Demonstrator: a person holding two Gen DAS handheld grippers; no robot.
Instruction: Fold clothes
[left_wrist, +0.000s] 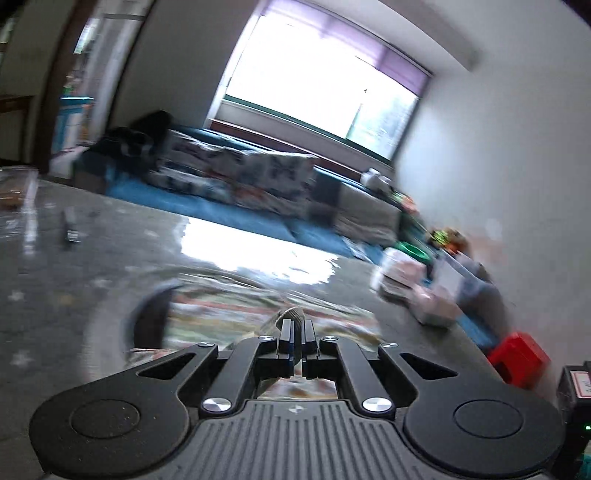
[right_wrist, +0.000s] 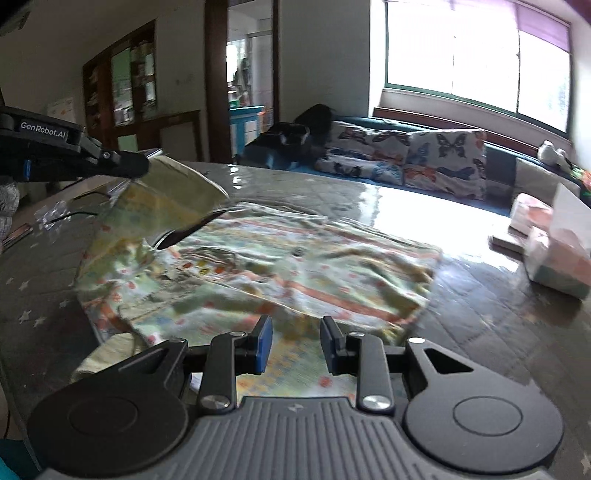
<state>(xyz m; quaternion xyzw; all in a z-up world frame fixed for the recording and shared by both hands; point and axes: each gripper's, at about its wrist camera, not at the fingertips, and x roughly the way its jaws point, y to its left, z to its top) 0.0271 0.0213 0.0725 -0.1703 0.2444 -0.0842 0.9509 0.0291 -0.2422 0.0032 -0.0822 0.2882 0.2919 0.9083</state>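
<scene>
The left tongs (left_wrist: 295, 334) are closed on a bunched edge of the patterned garment (right_wrist: 258, 266); a small tuft of fabric shows just past the closed tips in the left wrist view. In the right wrist view the left tongs appear at the left edge, holding one corner of the garment raised off the tabletop (right_wrist: 480, 314), so that a flap hangs between the lifted corner and the rest of the cloth.

The right tongs (right_wrist: 296, 345) stand with jaws apart and hold nothing. They hover just over the near edge of the garment; contact with the cloth cannot be confirmed.

The garment lies spread across the middle of the tabletop, mostly flat, with wrinkles and a bunched area on the left side near the raised flap.

Task status: a fold on the left side is judged to be under way, with one corner lifted. No compact, finished shape is visible; the greater part of the garment remains spread out. Both views are motion-blurred, so existing fold lines cannot be determined.
</scene>
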